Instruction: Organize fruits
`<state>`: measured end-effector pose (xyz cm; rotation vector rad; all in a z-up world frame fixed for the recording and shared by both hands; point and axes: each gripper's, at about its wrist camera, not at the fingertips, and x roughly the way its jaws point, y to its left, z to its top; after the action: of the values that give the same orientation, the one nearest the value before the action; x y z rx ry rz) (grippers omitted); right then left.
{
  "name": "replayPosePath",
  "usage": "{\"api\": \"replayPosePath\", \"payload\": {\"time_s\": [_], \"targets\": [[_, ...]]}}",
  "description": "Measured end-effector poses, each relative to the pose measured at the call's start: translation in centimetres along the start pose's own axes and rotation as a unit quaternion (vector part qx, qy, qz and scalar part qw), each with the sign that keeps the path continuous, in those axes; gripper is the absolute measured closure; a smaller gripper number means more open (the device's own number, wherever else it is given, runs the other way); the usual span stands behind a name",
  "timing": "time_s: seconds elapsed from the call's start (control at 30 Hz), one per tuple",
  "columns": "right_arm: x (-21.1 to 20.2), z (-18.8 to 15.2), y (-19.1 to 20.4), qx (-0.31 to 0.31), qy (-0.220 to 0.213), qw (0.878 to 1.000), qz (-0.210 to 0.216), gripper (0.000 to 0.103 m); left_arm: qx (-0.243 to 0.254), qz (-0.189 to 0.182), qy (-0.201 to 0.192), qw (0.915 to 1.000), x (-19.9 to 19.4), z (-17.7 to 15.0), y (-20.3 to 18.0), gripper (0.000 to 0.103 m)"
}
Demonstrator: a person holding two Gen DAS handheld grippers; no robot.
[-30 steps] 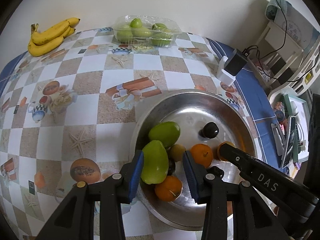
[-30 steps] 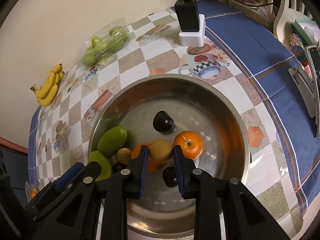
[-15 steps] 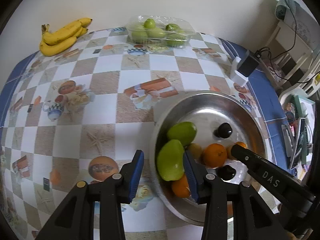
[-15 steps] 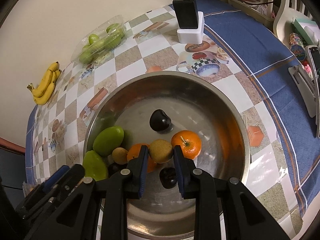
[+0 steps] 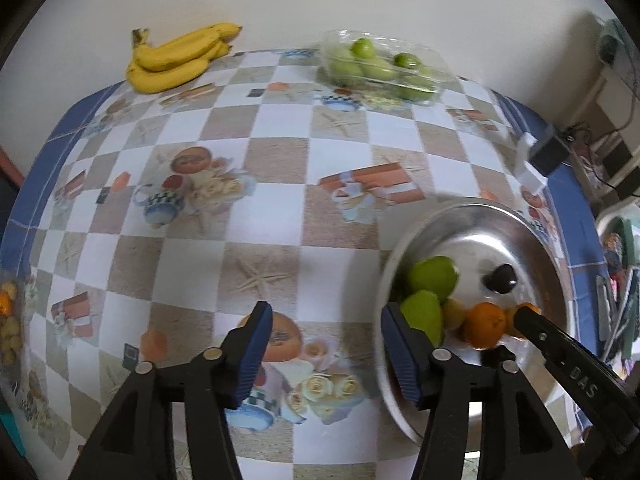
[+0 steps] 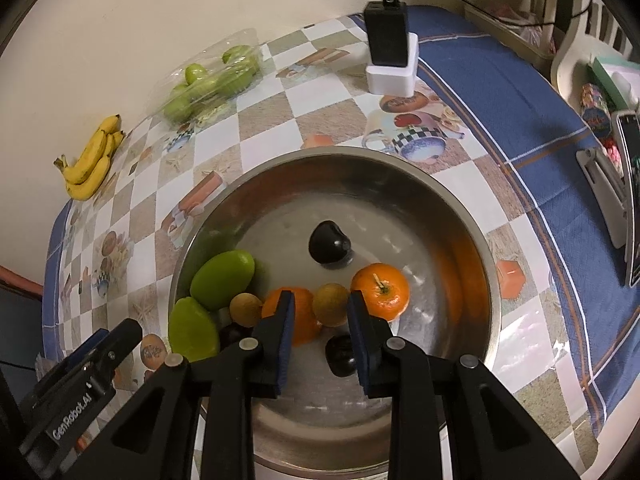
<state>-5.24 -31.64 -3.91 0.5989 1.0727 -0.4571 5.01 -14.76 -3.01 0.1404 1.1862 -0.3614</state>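
Note:
A steel bowl holds two green mangoes, two oranges, dark plums and small brown fruits. My right gripper hangs over the bowl, shut on one small brown fruit. In the left wrist view only its black finger shows. My left gripper is over the tablecloth just left of the bowl. Its jaws are opening and nothing is between them. Its right finger overlaps the nearer mango in the picture.
Bananas and a clear tray of green fruit lie at the far edge by the wall. A black charger on a white block stands behind the bowl. Clutter lies off the table's right side.
My left gripper has slid left out of the bowl, away from the green mango, and its jaws have widened. The right gripper has kept still over the bowl.

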Motion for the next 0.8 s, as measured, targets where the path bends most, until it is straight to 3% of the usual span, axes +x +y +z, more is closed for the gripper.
{"api": "replayPosePath", "payload": {"time_s": [0.07,0.2,0.43,0.6,0.8], "targets": [[0.0,0.0,0.4,-0.009,-0.002,1.000,-0.004,0.072,-0.005,0.011,0.006,0.9999,0.3,0.0,0.4,0.034],[0.0,0.0,0.9,-0.022,-0.005,1.000,-0.009,0.038,-0.012,0.032,0.015,0.9993,1.0,0.0,1.0,0.015],[0.4,-0.1,1.7,-0.046,-0.004,0.999,-0.026,0.031,-0.026,0.061,0.027,0.9974,2.3,-0.1,2.5,0.002],[0.7,-0.2,1.9,-0.056,-0.002,0.998,-0.034,0.018,-0.042,0.071,0.033,0.9960,3.0,-0.2,3.7,0.001],[1.3,-0.3,2.1,-0.068,0.000,0.997,-0.041,0.018,-0.055,0.082,0.040,0.9943,3.8,-0.5,4.8,0.000]]}}
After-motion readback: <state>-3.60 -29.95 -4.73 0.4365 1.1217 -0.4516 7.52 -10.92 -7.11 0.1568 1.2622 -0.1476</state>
